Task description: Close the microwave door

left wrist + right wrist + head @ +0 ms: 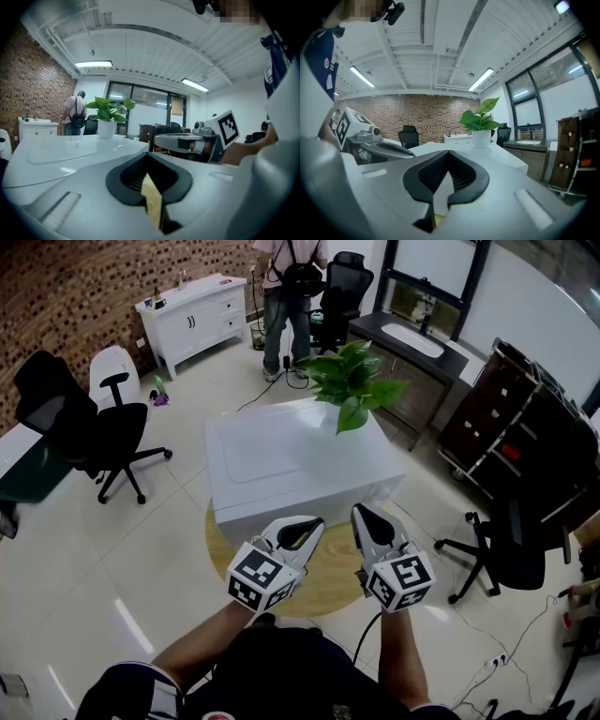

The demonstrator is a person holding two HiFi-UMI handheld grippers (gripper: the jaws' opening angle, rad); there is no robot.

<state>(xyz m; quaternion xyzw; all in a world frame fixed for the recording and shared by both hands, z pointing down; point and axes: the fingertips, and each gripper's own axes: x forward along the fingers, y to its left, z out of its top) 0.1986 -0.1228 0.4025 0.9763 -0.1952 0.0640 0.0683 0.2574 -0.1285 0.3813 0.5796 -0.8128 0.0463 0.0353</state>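
Note:
A big white box-shaped appliance [291,465] stands on a round wooden base [323,577] just ahead of me, with a potted green plant [352,381] on its far right corner. I cannot make out its door from here. My left gripper [317,521] and right gripper [359,510] hover side by side over the appliance's near edge, both shut and holding nothing. The left gripper view shows the left gripper [147,155] with its tips together, the white top [70,150] and the plant [110,110] beyond. In the right gripper view the right gripper [448,152] is likewise shut.
A black office chair [103,427] stands at the left and another [516,540] at the right. A dark shelf unit [525,418] and a sink counter [412,338] line the right wall. A white cabinet [192,315] and a standing person [286,287] are at the back. Cables lie on the floor.

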